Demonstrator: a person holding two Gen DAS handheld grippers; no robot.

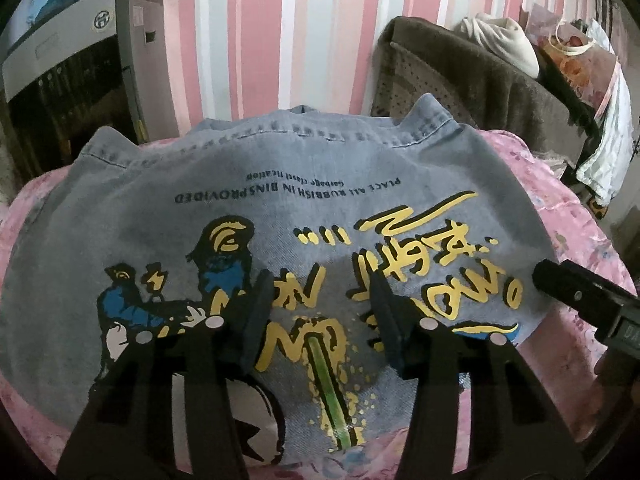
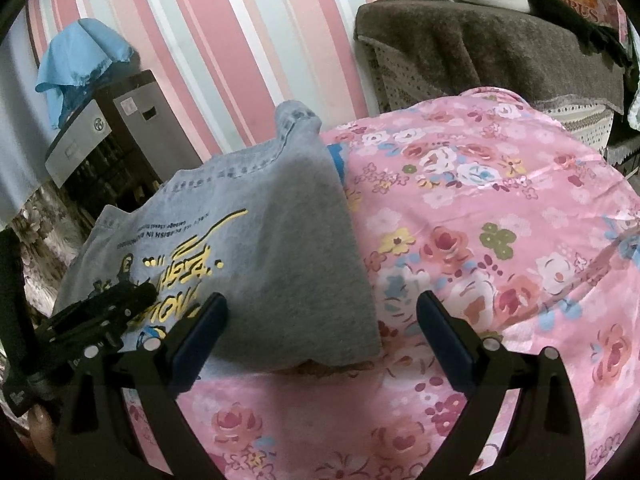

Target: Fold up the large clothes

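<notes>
Left wrist view: left tool, half spread and pinching nothing, hovers over the denim jacket; right tool, spread wide, straddles its near corner.

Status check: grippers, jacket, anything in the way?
Left gripper open over jacket print, holding nothing. Right gripper open at folded edge. Jacket flat on bedspread. Nothing in the way.

The light is soft and a bit dim. Both pictures bulge like a fishbowl, with dark corners. Things look a little fuzzy, most of all near the edges.
</notes>
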